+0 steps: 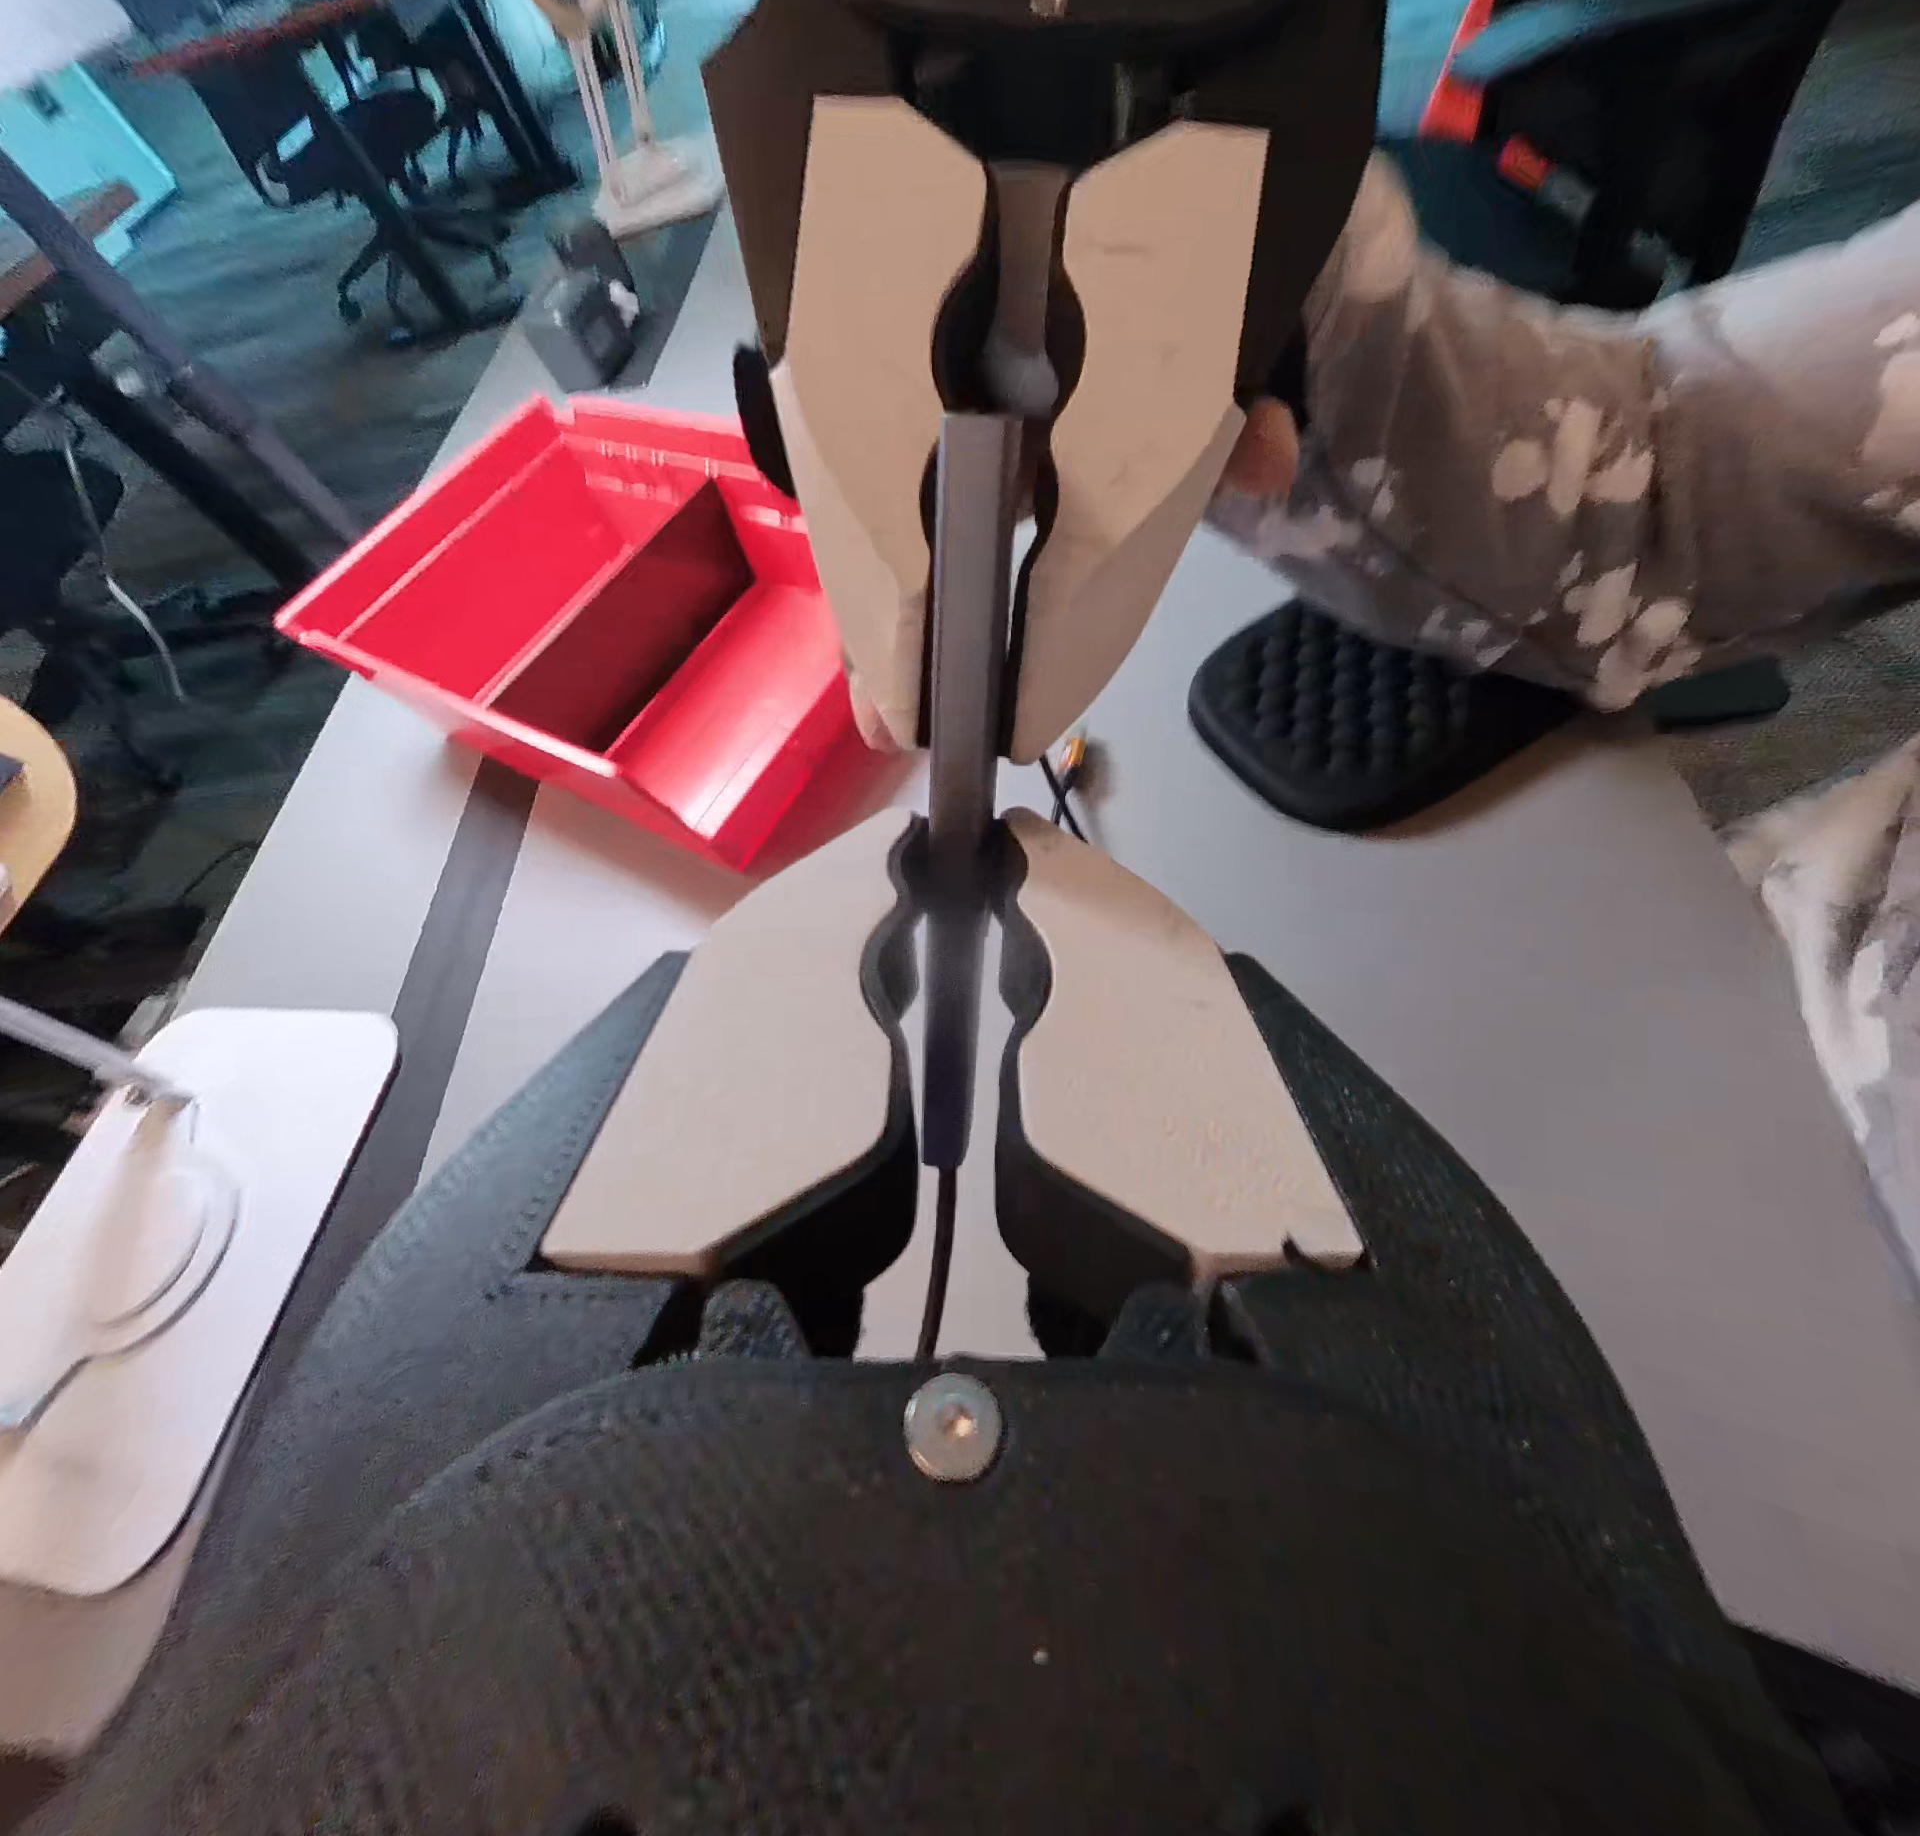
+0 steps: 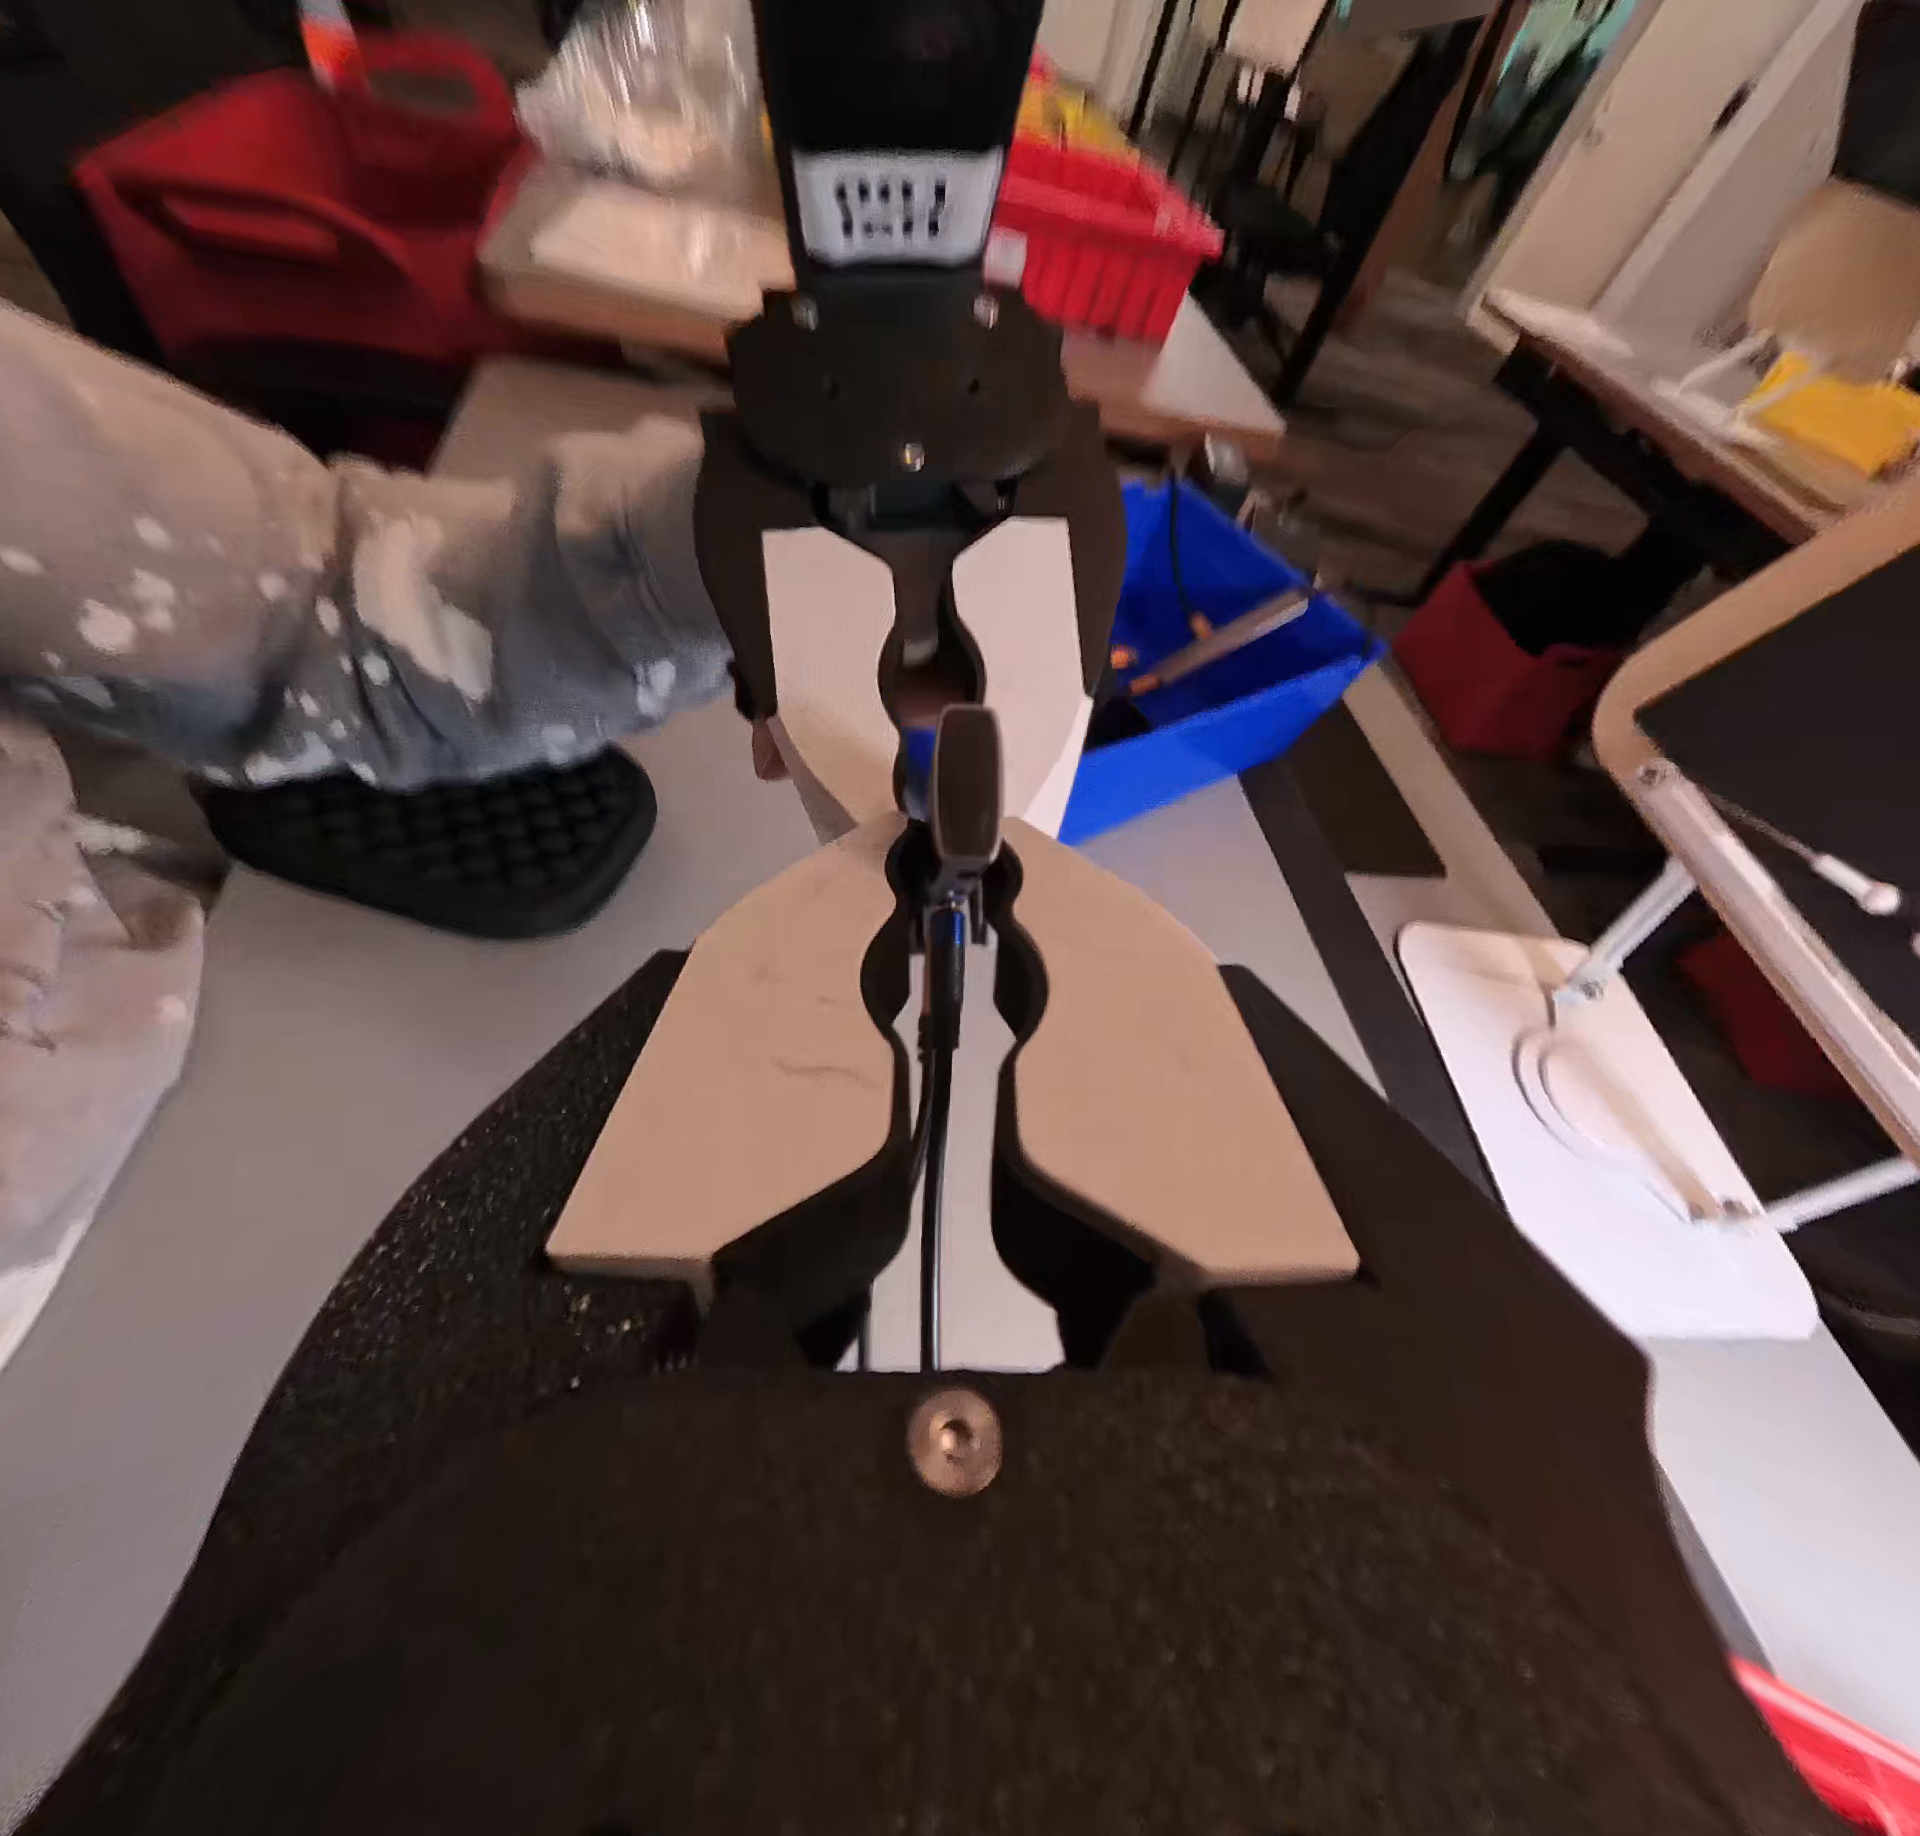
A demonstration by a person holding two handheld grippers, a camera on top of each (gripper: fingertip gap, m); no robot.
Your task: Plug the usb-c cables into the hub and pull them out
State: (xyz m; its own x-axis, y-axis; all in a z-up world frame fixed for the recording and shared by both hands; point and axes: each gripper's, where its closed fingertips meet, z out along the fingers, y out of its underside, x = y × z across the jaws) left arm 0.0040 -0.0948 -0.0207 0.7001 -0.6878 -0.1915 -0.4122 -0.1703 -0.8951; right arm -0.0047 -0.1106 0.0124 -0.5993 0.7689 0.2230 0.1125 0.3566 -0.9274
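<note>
Grey tabletop (image 1: 1403, 955), red bin (image 1: 582, 591) behind; left gripper (image 1: 954, 830) clamped the hub (image 1: 961, 903) — right gripper (image 2: 948, 841) pinched a usb-c cable (image 2: 940, 965).

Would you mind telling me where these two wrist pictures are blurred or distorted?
Left wrist view: the sleeve and background chairs smear with motion blur, straight table edges bow from the wide lens, and the hub stays fairly sharp. Right wrist view: the red crates behind and the sleeve blur, and the cable plug is clearer.

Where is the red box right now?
In the left wrist view, the red box sits on the grey table, left of the two tools that face each other, with its open top showing.
</note>
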